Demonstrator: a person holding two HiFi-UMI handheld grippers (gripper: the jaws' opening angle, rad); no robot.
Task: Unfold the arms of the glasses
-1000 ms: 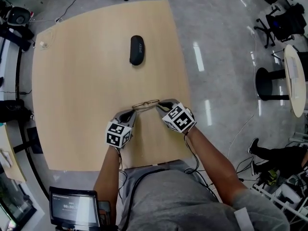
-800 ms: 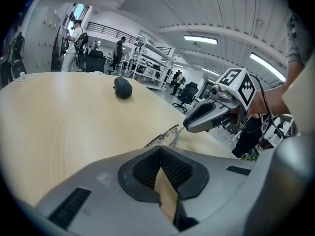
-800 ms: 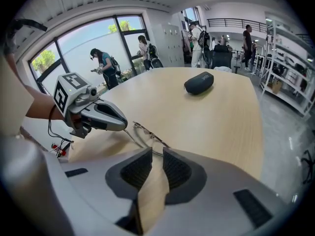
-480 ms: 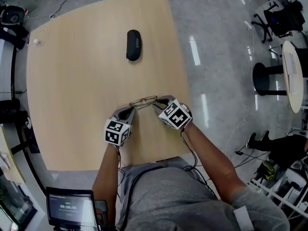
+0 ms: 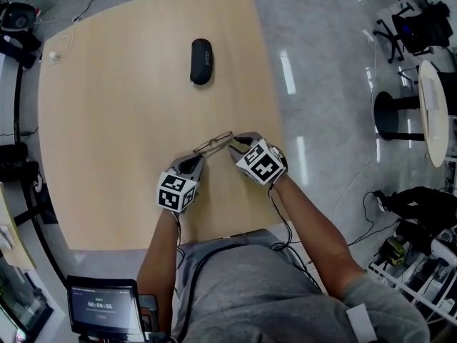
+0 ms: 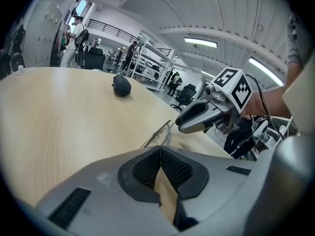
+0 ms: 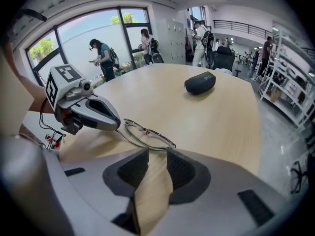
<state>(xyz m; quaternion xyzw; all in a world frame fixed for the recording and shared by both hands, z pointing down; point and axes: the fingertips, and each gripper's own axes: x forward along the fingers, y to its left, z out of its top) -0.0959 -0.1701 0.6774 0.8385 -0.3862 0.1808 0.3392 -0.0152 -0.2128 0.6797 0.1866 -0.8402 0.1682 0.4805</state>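
Thin wire-framed glasses (image 5: 213,143) lie on the pale wooden table (image 5: 107,120), between my two grippers. My left gripper (image 5: 193,163) is shut on one thin arm of the glasses (image 6: 158,134), which runs out from its fingertips in the left gripper view. My right gripper (image 5: 234,143) is at the other end of the frame, and its jaws are opening. In the right gripper view the other wire arm (image 7: 147,140) crosses the mouth of the right gripper (image 7: 157,154), and the pads do not press on it. The left gripper (image 7: 115,124) holds the far end.
A black glasses case (image 5: 201,61) lies farther up the table. A small round object (image 5: 51,57) sits at the far left corner. The table's right edge runs close beside the right gripper. Office chairs, a round white table (image 5: 435,113) and people stand around.
The right gripper's jaws have parted. The glasses now lie slanted, their right end farther up the table. The left gripper has stayed shut on its arm and in place.
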